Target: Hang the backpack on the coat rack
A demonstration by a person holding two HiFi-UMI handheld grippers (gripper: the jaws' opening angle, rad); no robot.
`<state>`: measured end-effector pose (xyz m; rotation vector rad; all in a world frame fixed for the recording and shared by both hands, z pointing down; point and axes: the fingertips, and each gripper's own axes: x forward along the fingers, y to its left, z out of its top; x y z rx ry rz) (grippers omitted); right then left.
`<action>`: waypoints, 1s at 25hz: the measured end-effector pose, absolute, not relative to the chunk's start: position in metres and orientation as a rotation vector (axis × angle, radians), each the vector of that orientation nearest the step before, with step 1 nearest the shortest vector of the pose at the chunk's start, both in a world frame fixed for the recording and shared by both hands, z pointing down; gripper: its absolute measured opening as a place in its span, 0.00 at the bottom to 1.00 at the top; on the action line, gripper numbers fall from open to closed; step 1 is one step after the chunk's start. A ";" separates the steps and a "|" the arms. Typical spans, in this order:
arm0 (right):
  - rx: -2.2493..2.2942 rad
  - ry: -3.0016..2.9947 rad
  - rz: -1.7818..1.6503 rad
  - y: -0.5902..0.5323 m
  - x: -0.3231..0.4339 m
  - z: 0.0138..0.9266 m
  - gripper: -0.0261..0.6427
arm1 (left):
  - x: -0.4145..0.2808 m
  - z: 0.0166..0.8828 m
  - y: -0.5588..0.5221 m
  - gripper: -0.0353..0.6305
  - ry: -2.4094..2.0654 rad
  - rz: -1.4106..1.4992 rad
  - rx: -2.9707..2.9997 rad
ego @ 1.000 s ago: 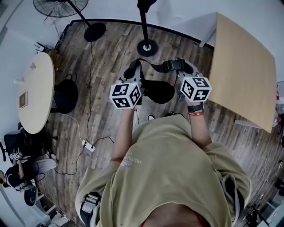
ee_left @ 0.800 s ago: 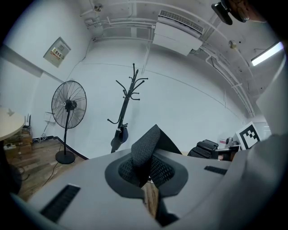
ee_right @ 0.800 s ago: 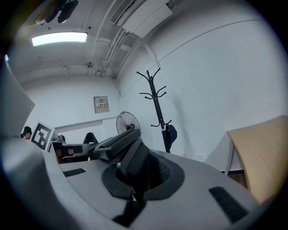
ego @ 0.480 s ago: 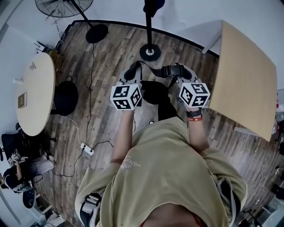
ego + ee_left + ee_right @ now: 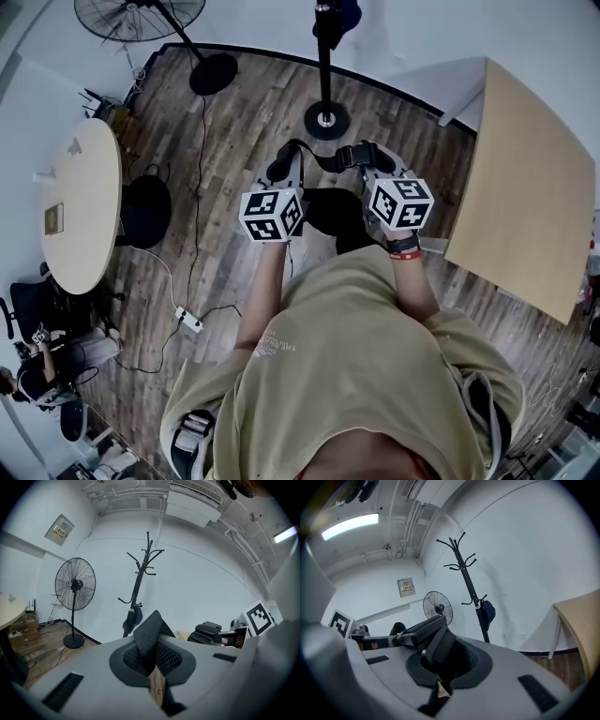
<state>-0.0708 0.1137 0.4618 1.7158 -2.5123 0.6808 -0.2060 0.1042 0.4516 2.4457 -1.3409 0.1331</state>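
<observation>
Wall panel (image 5: 61,529) lettering too small to read. On a wood-plank floor (image 5: 234,122), flanked by round table (image 5: 80,216), pedestal fan (image 5: 141,14), coat rack (image 5: 325,66) and pale square table (image 5: 530,187), the left gripper (image 5: 152,667) and right gripper (image 5: 440,677) each clamp a strap (image 5: 149,634) of the black backpack (image 5: 328,208), which hangs between them, near the rack's base.

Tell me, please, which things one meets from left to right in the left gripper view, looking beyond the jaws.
round table → fan → coat rack → black padded strap → marker cube
</observation>
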 end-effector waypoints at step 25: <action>1.642 -2.570 0.707 -0.106 0.027 0.448 0.06 | -0.108 0.444 -0.105 0.09 -1.405 0.157 2.403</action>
